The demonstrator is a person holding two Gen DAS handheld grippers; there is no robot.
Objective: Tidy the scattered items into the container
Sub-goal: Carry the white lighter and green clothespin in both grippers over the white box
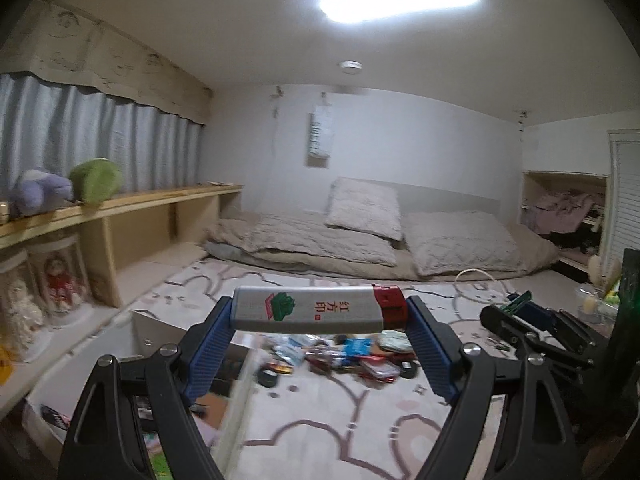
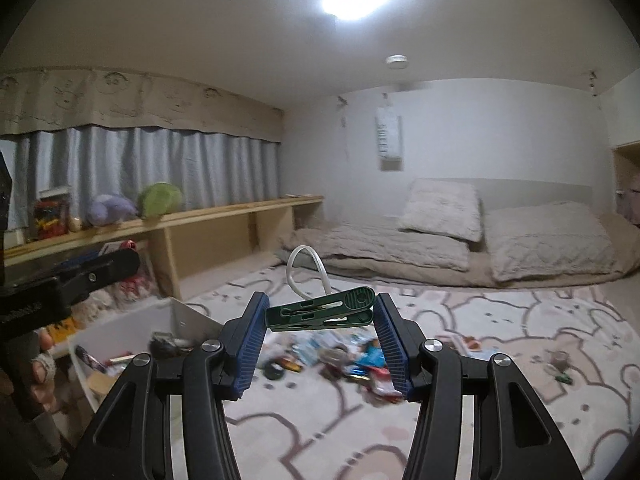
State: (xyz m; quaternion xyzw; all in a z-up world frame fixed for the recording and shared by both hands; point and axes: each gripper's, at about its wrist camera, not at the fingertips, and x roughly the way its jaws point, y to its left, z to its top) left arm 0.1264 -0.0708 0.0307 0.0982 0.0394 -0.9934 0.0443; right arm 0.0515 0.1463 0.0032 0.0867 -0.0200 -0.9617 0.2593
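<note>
Left wrist view: left tool (image 1: 320,312) clamped a lighter (image 1: 316,309), right tool (image 2: 320,312) a green clothespin (image 2: 322,309) (both aloft); clutter pile (image 2: 344,356) remained mid-rug, white container (image 2: 120,344) at the rug's left edge part-filled.

Both grippers' fingers (image 1: 210,344) clamped, raised

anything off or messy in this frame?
Only the expected mess: a pile of small packets and bits lies scattered on the patterned rug, right of the white container. Both grips look square: left gripper spans a lighter end to end, right gripper a green clothespin.
</note>
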